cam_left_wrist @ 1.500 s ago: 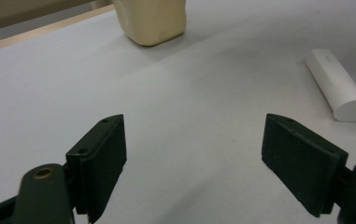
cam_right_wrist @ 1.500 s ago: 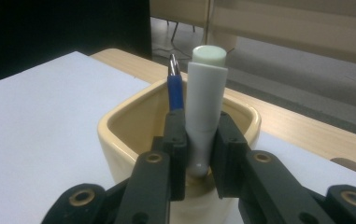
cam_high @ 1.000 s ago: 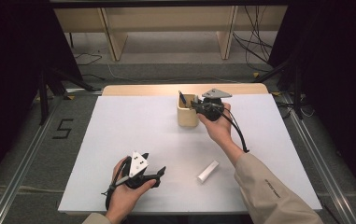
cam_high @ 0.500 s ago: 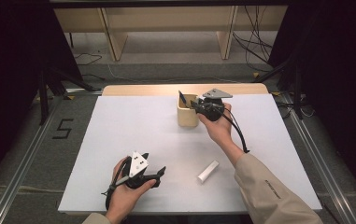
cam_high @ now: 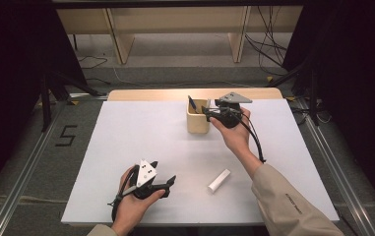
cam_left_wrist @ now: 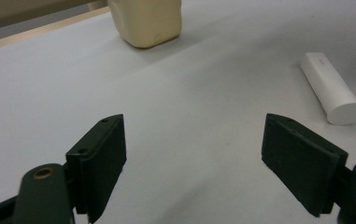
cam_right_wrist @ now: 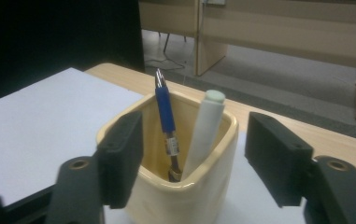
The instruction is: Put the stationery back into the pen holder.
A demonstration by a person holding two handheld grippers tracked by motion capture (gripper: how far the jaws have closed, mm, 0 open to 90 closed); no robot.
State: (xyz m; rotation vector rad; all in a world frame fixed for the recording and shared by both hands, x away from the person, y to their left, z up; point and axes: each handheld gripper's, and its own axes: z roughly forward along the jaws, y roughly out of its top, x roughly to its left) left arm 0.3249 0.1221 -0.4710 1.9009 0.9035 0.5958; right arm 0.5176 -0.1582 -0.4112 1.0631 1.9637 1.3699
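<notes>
Landmark: squat cream-yellow ceramic cup (cam_high: 197,118), upright on the white table sheet (cam_high: 126,142) toward the far edge.

Inside the cup: a blue pen with a silver tip (cam_right_wrist: 165,112), leaning against the far-left wall, and a pale white-green marker stick (cam_right_wrist: 204,133), leaning toward the right wall, both poking above the rim.

Right gripper (cam_high: 213,112) held just beside the cup on its right, level with the rim, pointing at it. Jaws just been opening, now standing well apart on either side of the cup's mouth in the right gripper view; the white marker between them, pads clear of it, nothing gripped.

Left gripper (cam_high: 168,181) well apart from the cup, down at the near edge of the sheet, resting low over the bare surface. Jaws spread wide, nothing between them.

White cylindrical tube (cam_high: 219,180) lying flat on the sheet, near side of the cup and somewhat to its right, between the left gripper and the right forearm's beige sleeve (cam_high: 293,206); apart from both grippers.
</notes>
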